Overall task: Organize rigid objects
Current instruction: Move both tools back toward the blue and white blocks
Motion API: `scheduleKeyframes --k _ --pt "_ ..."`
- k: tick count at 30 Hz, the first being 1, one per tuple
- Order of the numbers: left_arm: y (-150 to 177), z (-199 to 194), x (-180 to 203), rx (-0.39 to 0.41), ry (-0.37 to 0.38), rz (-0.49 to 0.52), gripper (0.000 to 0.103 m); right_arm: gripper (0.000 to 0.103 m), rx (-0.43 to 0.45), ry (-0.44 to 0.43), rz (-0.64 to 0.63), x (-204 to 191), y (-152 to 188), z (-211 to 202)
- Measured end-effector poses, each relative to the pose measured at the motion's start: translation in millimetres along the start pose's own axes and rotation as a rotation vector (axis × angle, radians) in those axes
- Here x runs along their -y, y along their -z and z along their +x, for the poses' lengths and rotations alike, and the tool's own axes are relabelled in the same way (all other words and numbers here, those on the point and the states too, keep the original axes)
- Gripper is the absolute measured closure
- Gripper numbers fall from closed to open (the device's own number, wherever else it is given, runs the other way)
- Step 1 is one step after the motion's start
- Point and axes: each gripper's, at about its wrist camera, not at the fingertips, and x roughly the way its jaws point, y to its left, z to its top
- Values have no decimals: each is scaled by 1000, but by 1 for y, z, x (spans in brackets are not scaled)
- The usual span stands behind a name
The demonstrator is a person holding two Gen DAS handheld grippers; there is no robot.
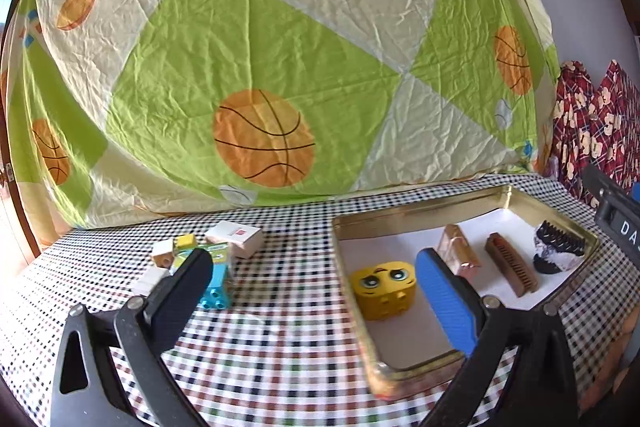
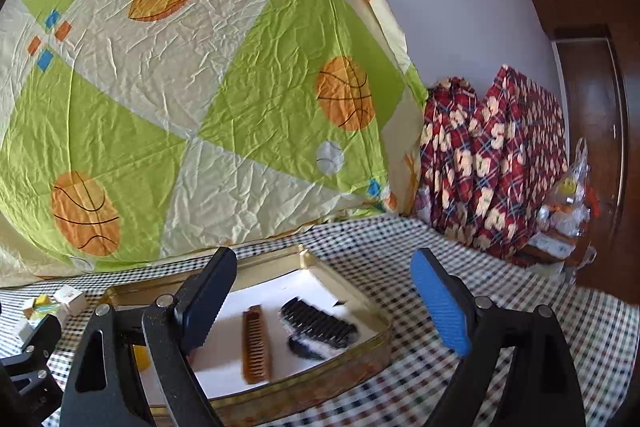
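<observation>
A gold tin tray [image 1: 420,211] lined with white paper holds a yellow face block [image 1: 382,287], a copper-pink clip [image 1: 460,251], a brown comb clip [image 1: 512,269] and a black-and-white claw clip [image 1: 558,247]. A loose pile lies left of it on the cloth: a teal brick [image 1: 218,287], a white box [image 1: 236,237] and small blocks. My left gripper [image 1: 314,263] is open and empty, straddling the tray's left rim. My right gripper [image 2: 323,261] is open and empty over the tray's [image 2: 272,259] right end, above the comb clip [image 2: 256,343] and claw clip [image 2: 320,323].
A checked tablecloth [image 2: 520,287] covers the table. A bulky form under a basketball-print sheet [image 1: 260,67] rises right behind it. Red plaid cloth [image 2: 492,163], a plastic bag [image 2: 572,199] and a wooden door [image 2: 592,107] stand at the far right.
</observation>
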Motion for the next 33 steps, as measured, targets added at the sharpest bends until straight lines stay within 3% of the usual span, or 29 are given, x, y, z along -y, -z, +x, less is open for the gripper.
scheduleKeyframes --k 16,28,33 --pt "6 6 -78 -1 -81 25 1 12 -41 -157 -126 -110 24 -25" --pt "7 31 -140 -41 -188 36 1 12 -82 -266 -181 -183 37 -29" --pt "8 42 -165 -77 -204 -3 1 12 -106 -304 -192 -205 41 -28"
